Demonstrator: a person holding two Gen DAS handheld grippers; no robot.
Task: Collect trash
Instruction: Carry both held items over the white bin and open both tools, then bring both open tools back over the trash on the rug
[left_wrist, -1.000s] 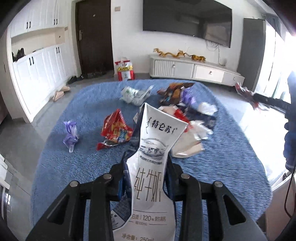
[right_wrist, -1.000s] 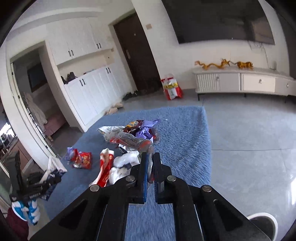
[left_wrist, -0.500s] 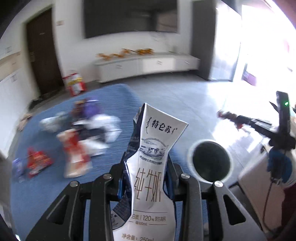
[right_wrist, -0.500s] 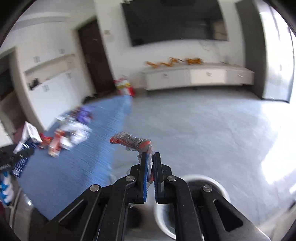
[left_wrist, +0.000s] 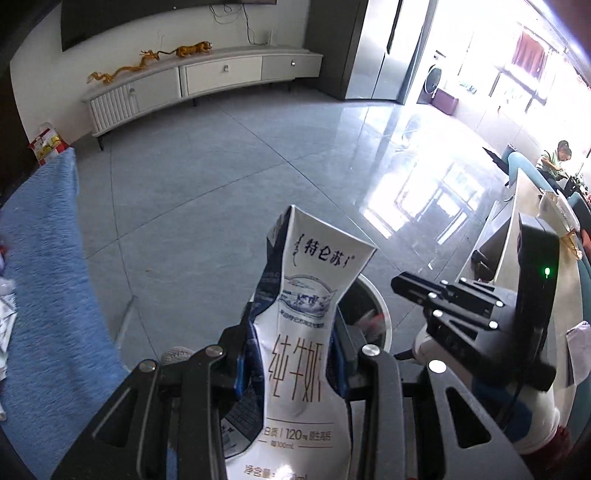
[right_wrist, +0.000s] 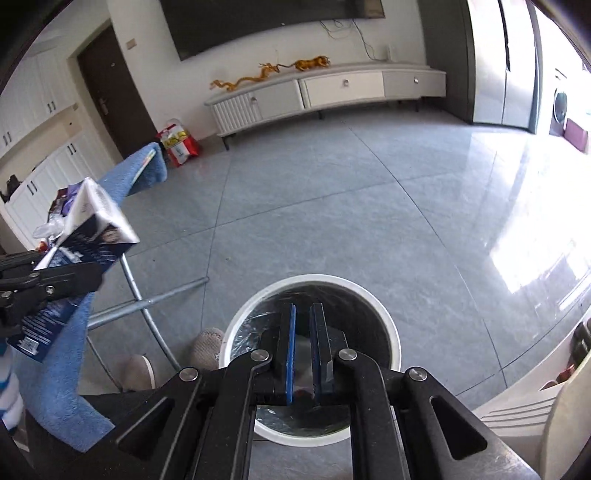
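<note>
**Over the bin, one wrapper dropping, one carton waiting**

The right gripper (right_wrist: 303, 349) hangs directly above the white trash bin (right_wrist: 384, 325), its jaws just parting with nothing visible between the blue pads; a reddish scrap below them may be the wrapper, though it is too hidden to say; the left gripper (left_wrist: 291, 354) clamps a squashed milk carton (left_wrist: 306, 314), the bin just beyond its jaws; the blue-covered table (left_wrist: 40, 258) lies off left, its litter mostly cut off.

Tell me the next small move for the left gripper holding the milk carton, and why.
Probably carry the milk carton a little further over the white bin, then release. The left gripper clamps it beside the rim, while the right gripper, jaws opening and empty, hangs over the bin.
</note>
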